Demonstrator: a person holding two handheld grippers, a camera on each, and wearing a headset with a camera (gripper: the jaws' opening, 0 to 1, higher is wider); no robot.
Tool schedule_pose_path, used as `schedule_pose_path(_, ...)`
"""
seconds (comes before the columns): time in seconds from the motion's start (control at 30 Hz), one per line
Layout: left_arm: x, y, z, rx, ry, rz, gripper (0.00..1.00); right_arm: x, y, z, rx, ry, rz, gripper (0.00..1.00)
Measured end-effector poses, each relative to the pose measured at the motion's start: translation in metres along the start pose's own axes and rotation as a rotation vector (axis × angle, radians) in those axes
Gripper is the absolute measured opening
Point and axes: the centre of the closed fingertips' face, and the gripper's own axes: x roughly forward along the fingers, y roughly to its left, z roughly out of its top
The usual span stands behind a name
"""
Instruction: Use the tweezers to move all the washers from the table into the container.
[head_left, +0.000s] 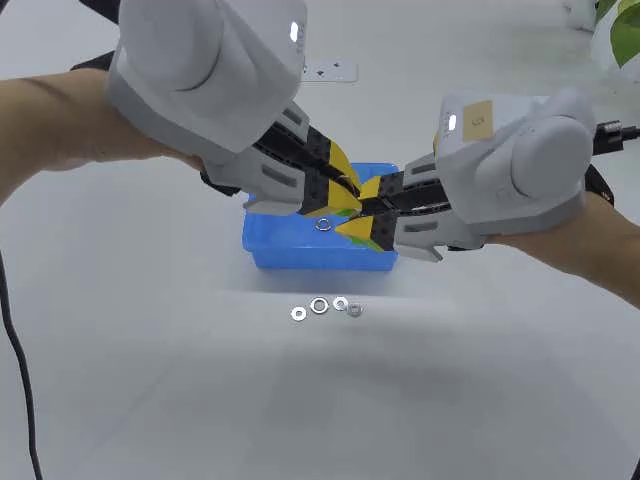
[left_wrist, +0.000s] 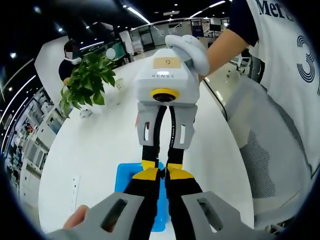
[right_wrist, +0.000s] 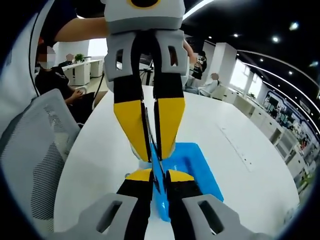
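Four washers (head_left: 319, 306) lie just before the container (head_left: 300, 258). Above it, the tweezers (right_wrist: 152, 152), squeezed shut between left gripper (head_left: 345, 195) and right gripper (head_left: 368, 218), seem to pinch one washer (head_left: 322, 224). A skewed release could flick it outside.

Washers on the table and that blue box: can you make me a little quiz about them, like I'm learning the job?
1. How many washers lie on the table in front of the blue container?
2. True or false: the left gripper and the right gripper meet above the container.
3. Which thin tool sits between the jaws in the right gripper view? A spoon, B tweezers, C brush.
Key: 1 four; 2 true; 3 B.
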Motion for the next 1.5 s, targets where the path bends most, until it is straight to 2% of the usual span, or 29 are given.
schedule_pose_path(0.2, -0.003, -0.017, 0.007, -0.009, -0.013, -0.004, 0.08, -0.004, 0.017, 0.0, -0.025, 0.009, 0.024, 0.11)
schedule_pose_path(0.3, -0.003, -0.022, 0.005, -0.01, -0.01, 0.0, 0.08, -0.005, 0.023, -0.002, -0.013, 0.007, 0.024, 0.11)
schedule_pose_path(0.43, -0.001, -0.033, 0.004, -0.019, -0.013, -0.003, 0.08, -0.004, 0.033, -0.006, 0.004, 0.006, 0.031, 0.11)
schedule_pose_path(0.53, 0.003, -0.041, 0.0, -0.028, -0.007, -0.012, 0.08, -0.001, 0.042, -0.012, 0.015, 0.013, 0.044, 0.11)
schedule_pose_path(0.63, 0.006, -0.046, -0.01, -0.03, 0.019, -0.019, 0.07, 0.004, 0.048, -0.021, 0.014, 0.03, 0.05, 0.11)
schedule_pose_path(0.8, 0.007, -0.047, -0.019, -0.042, 0.032, -0.03, 0.07, 0.007, 0.051, -0.027, 0.028, 0.044, 0.063, 0.11)
schedule_pose_path(1.1, 0.012, -0.047, -0.018, -0.051, 0.022, -0.039, 0.07, 0.013, 0.054, -0.032, 0.041, 0.048, 0.073, 0.11)
schedule_pose_path(1.5, 0.022, -0.047, -0.024, -0.086, 0.011, -0.04, 0.07, 0.02, 0.055, -0.044, 0.071, 0.041, 0.071, 0.1)
